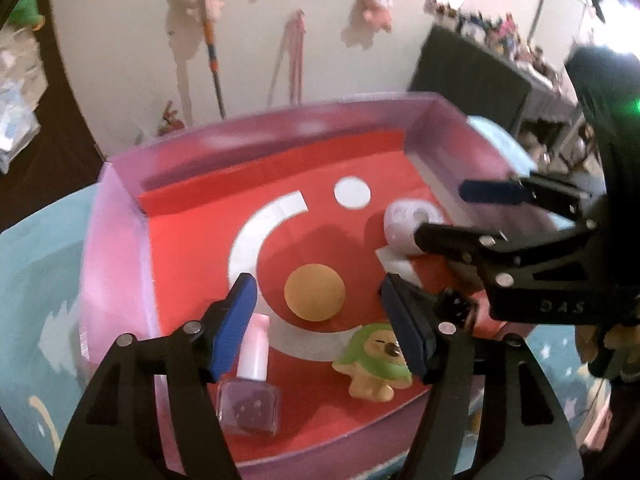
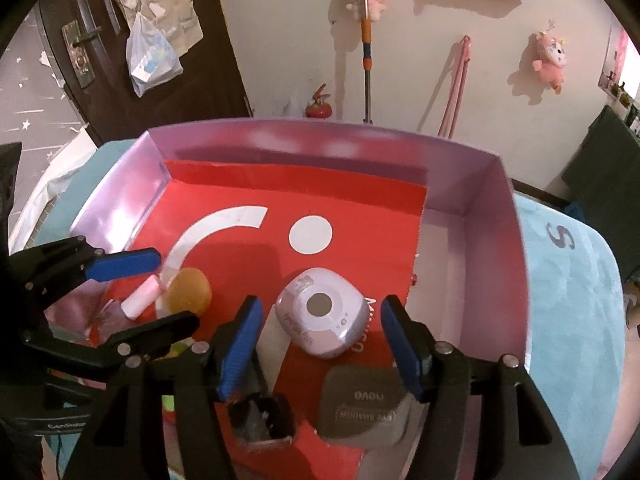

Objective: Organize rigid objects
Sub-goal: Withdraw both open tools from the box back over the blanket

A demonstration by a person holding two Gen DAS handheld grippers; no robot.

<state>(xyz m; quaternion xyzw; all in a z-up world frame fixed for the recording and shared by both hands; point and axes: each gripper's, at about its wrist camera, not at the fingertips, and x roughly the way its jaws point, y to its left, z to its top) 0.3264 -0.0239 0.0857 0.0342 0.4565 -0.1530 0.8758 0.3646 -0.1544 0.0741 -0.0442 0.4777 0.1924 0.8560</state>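
Glass nail polish bottle point(image 1: 250, 402) under the spread-open left gripper point(image 1: 318, 320) looks small, slick and breakable, best pinched at its pink cap point(image 1: 254, 346); the right gripper point(image 2: 320, 336) gapes around a rounded lilac case point(image 2: 322, 318).

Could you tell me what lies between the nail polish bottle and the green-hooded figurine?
Only bare red liner with a white printed arc separates the bottle and the figurine, as the left wrist view shows.

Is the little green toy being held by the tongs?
No, the green toy stands free on the red box floor, between the open left tongs, touching neither finger.
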